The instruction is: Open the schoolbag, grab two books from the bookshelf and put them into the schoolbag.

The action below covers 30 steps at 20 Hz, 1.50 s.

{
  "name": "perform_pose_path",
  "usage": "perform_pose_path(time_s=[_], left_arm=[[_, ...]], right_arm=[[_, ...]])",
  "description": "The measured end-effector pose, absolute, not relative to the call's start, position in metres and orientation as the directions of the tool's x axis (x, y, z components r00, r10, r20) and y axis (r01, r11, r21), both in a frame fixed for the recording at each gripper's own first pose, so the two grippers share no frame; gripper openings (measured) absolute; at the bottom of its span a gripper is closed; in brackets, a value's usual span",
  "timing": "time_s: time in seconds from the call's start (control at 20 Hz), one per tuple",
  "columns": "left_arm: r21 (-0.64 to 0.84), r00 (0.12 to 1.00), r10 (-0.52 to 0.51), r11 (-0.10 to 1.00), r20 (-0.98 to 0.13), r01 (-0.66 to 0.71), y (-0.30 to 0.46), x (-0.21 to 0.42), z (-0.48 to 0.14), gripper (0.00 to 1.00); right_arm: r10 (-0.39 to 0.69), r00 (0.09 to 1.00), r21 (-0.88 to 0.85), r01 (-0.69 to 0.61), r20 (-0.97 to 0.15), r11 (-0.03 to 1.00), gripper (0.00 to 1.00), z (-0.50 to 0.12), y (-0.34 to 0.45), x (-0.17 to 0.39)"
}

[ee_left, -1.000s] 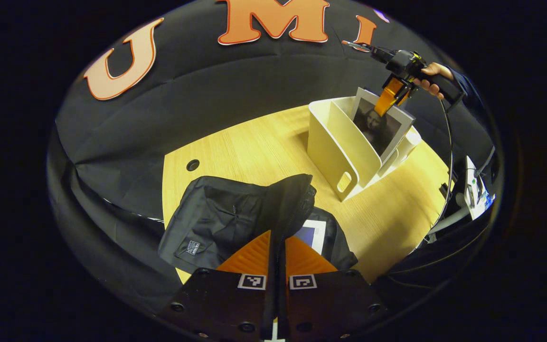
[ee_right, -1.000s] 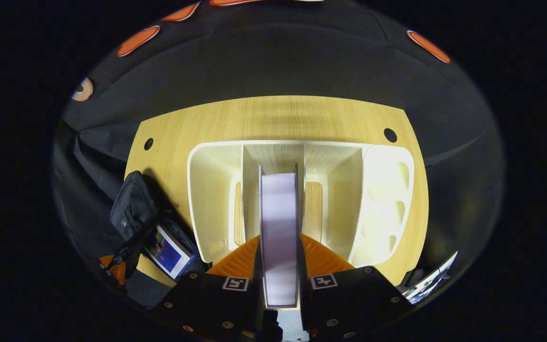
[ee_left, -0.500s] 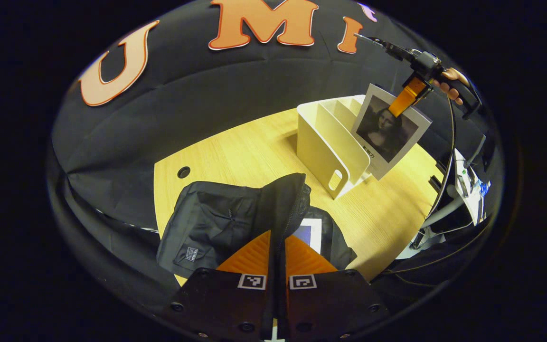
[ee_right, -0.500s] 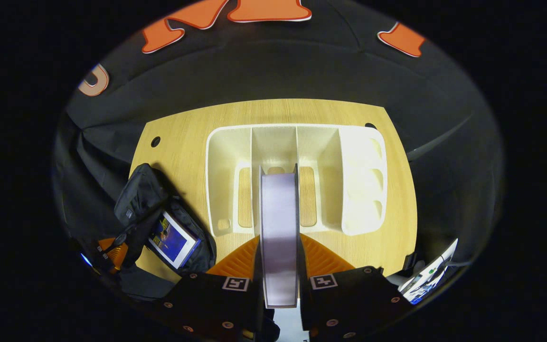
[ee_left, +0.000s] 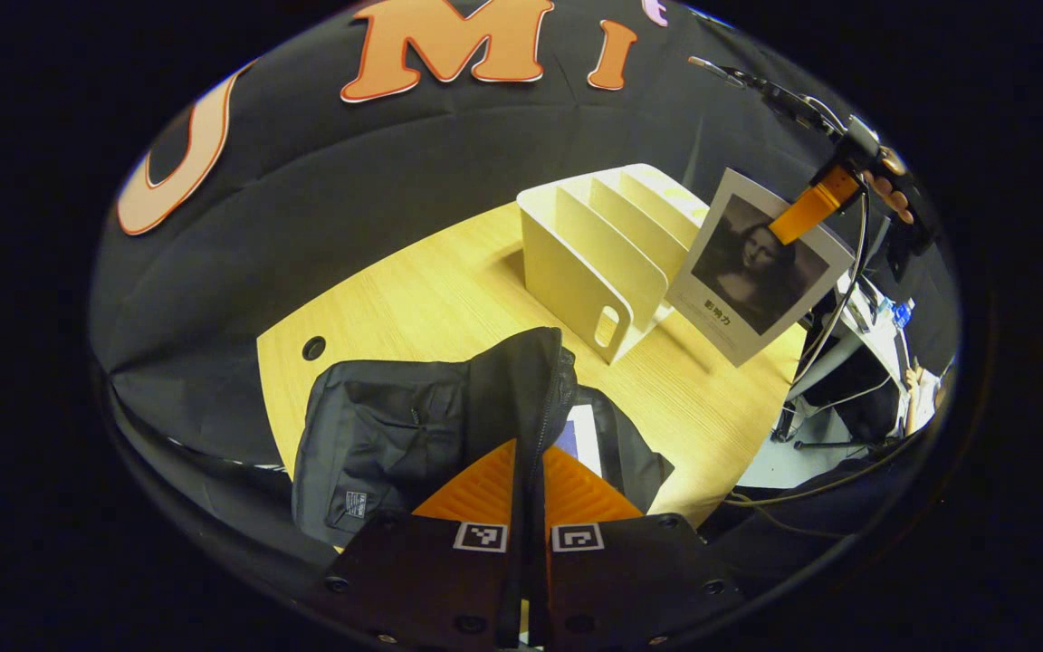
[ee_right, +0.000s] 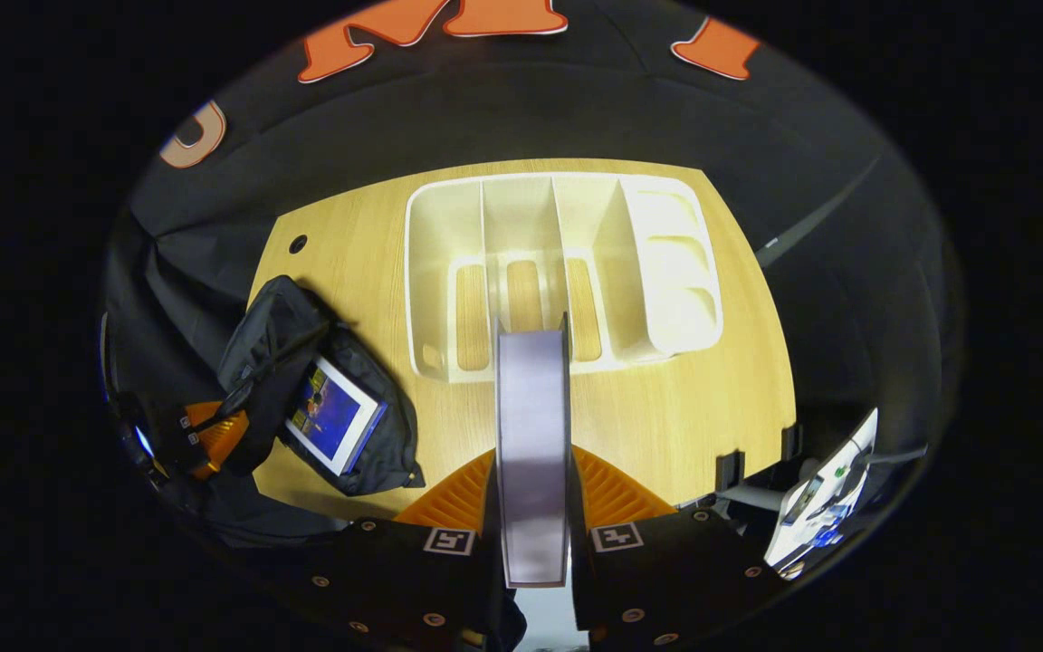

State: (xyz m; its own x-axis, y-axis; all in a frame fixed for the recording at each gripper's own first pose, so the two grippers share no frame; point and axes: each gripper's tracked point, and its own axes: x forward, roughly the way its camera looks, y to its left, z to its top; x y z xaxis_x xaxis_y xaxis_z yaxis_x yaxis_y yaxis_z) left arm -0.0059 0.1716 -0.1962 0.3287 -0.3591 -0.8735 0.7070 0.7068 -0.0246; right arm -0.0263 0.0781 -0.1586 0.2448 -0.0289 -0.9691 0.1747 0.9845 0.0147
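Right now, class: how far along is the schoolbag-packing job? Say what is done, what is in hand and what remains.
Done: the schoolbag lies open on the table, one book already inside; the bookshelf looks empty. In hand: the left gripper pinches the bag's flap up, and the right gripper holds the second book in the air, clear of the shelf. Left: carry that book to the bag and put it in.

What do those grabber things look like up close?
Each hand-held gripper has a black body dotted with screws and two small square black-and-white markers, one beside each ridged finger: the left hand-held gripper, the right hand-held gripper. A black cable hangs from the right one.
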Motion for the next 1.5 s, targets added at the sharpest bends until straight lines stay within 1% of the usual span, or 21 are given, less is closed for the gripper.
perform_pose_path(time_s=[0.3,0.5,0.65,1.0,1.15,1.35,1.5], left_arm=[[-0.037,0.305,-0.382,0.675,-0.872,0.737,0.173,-0.001,-0.195,0.04],[-0.039,0.293,-0.395,0.650,-0.871,0.759,0.173,-0.001,-0.194,0.04],[-0.049,0.288,-0.403,0.649,-0.869,0.760,0.172,-0.001,-0.195,0.04],[-0.050,0.285,-0.407,0.642,-0.868,0.765,0.173,0.004,-0.192,0.04],[-0.047,0.294,-0.402,0.655,-0.867,0.754,0.177,0.010,-0.193,0.04],[-0.058,0.290,-0.414,0.651,-0.863,0.756,0.173,0.010,-0.193,0.04],[-0.051,0.304,-0.405,0.668,-0.862,0.743,0.175,0.014,-0.192,0.04]], right_arm=[[0.003,0.276,0.068,0.227,-0.961,0.972,0.32,-0.153,0.100,-0.054],[0.102,0.311,0.188,0.262,-0.945,0.946,0.32,-0.145,0.127,-0.068],[0.145,0.354,0.259,0.298,-0.924,0.919,0.32,-0.142,0.142,-0.070],[0.308,0.429,0.463,0.322,-0.849,0.826,0.31,-0.144,0.189,-0.062],[0.371,0.463,0.546,0.332,-0.805,0.769,0.31,-0.153,0.206,-0.057],[0.473,0.473,0.653,0.361,-0.743,0.665,0.30,-0.182,0.236,-0.048],[0.505,0.484,0.693,0.391,-0.715,0.606,0.30,-0.206,0.247,-0.037]])
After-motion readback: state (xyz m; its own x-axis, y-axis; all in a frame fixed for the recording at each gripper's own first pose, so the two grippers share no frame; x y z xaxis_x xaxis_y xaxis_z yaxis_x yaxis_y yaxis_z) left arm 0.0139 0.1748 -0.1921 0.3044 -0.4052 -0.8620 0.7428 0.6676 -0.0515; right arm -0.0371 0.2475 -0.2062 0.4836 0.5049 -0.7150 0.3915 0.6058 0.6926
